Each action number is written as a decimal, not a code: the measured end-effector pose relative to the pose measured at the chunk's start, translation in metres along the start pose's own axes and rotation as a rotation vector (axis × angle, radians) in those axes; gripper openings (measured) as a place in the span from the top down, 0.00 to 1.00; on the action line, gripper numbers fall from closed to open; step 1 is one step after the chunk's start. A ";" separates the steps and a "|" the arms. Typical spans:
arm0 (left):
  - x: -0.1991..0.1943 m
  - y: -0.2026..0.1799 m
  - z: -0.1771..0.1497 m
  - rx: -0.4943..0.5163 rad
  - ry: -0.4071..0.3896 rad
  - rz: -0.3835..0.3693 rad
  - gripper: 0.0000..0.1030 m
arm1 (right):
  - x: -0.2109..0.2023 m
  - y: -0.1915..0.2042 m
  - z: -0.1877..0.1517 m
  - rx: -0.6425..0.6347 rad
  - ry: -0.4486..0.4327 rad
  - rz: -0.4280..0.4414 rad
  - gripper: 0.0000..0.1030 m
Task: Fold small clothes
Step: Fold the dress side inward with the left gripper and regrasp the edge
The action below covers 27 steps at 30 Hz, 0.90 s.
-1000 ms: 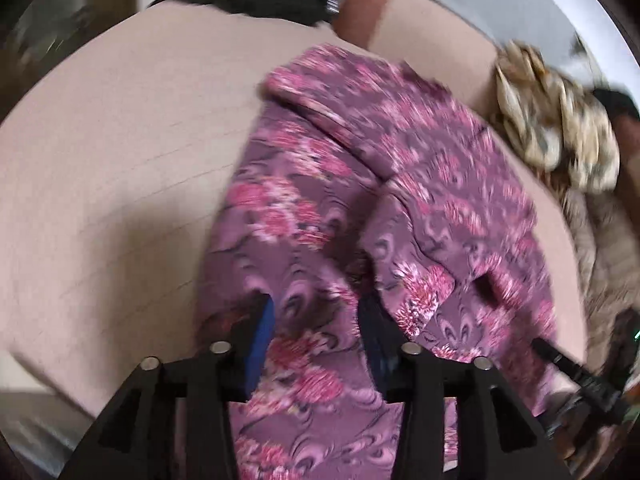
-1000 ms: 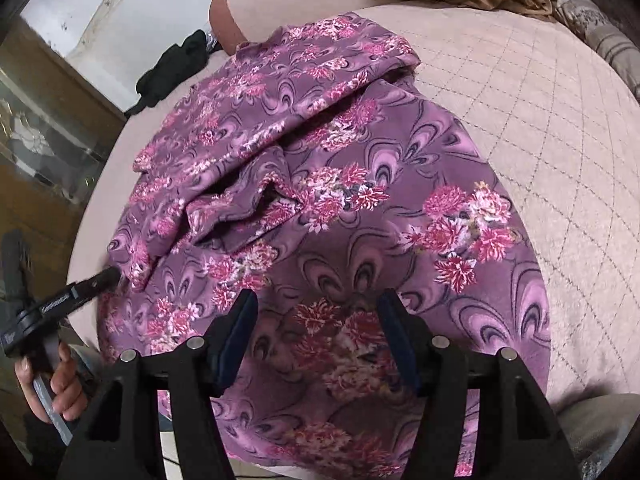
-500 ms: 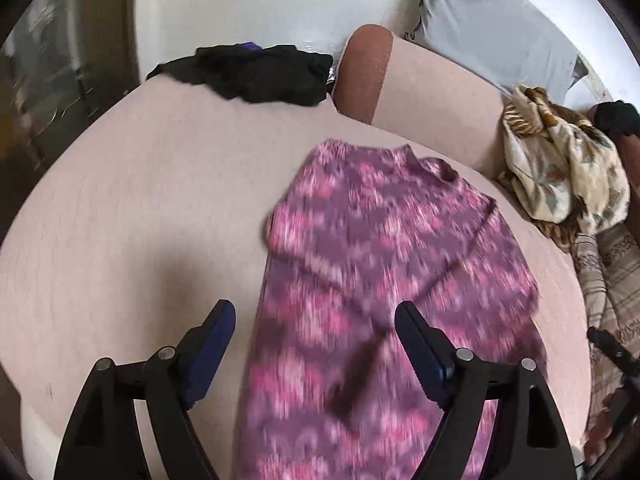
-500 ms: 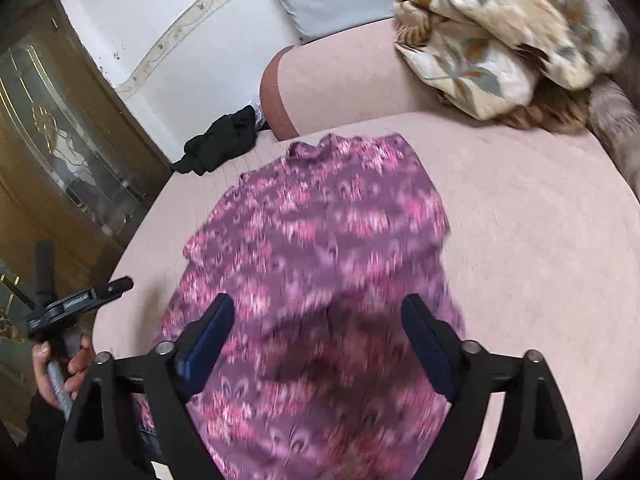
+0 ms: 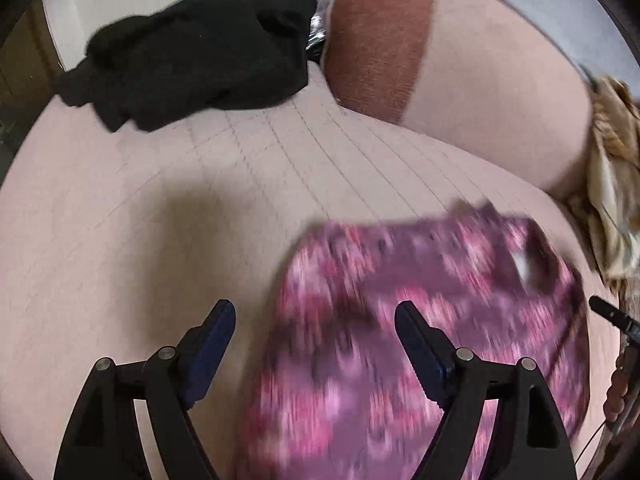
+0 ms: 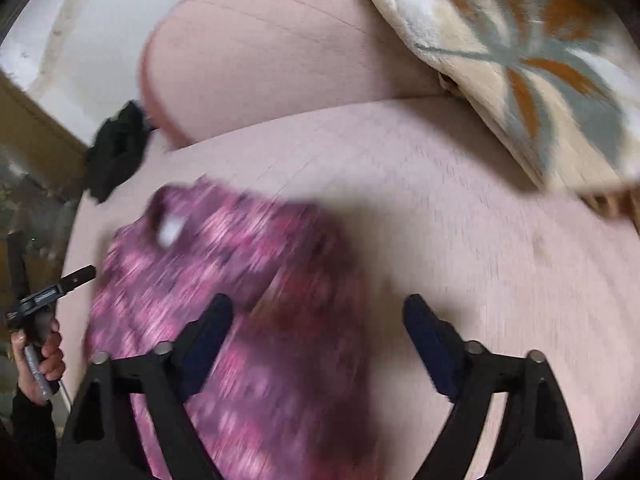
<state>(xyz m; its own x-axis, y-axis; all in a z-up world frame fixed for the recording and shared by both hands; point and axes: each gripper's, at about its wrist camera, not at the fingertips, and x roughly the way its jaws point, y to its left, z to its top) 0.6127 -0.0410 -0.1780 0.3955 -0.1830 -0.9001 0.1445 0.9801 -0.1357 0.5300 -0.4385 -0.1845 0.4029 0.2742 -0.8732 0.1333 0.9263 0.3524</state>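
Observation:
A purple garment with pink flowers (image 5: 420, 320) lies spread on the pink quilted bed (image 5: 140, 220), its neck opening with a white label at the far end. It also shows, blurred, in the right wrist view (image 6: 224, 288). My left gripper (image 5: 314, 344) is open and empty above the garment's left edge. My right gripper (image 6: 318, 340) is open and empty above the garment's right edge. The left gripper's tip (image 6: 76, 276) shows at the left of the right wrist view, and the right gripper's tip (image 5: 608, 312) shows at the right of the left wrist view.
A black garment (image 5: 192, 52) lies at the far edge of the bed. A pink bolster with a rust end (image 5: 420, 40) runs along the back. A cream floral blanket (image 6: 520, 60) is heaped at the right. A wooden cabinet (image 6: 24, 128) stands at the left.
Both grippers have opened, let go of the garment and moved forward toward its neck end. The garment now lies flat and fills less of each view.

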 end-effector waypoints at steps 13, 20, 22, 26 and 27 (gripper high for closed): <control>-0.036 -0.002 0.004 0.056 -0.104 -0.090 0.93 | -0.014 0.026 0.005 -0.131 -0.073 -0.075 0.92; -0.203 0.025 -0.113 0.054 -0.276 -0.211 0.93 | -0.144 0.060 -0.105 -0.213 -0.182 0.007 0.92; -0.235 0.042 -0.172 0.031 -0.294 -0.248 0.93 | -0.180 0.062 -0.158 -0.205 -0.211 0.045 0.92; -0.232 0.059 -0.271 -0.003 -0.225 -0.205 0.93 | -0.210 0.053 -0.262 -0.102 -0.223 0.084 0.92; -0.219 0.057 -0.294 -0.003 -0.188 -0.173 0.93 | -0.207 0.051 -0.280 -0.083 -0.216 0.068 0.92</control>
<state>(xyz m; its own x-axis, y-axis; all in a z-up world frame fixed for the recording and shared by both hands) 0.2679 0.0774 -0.1104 0.5265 -0.3586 -0.7708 0.2220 0.9332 -0.2825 0.1996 -0.3760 -0.0798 0.5942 0.2833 -0.7528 0.0282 0.9280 0.3714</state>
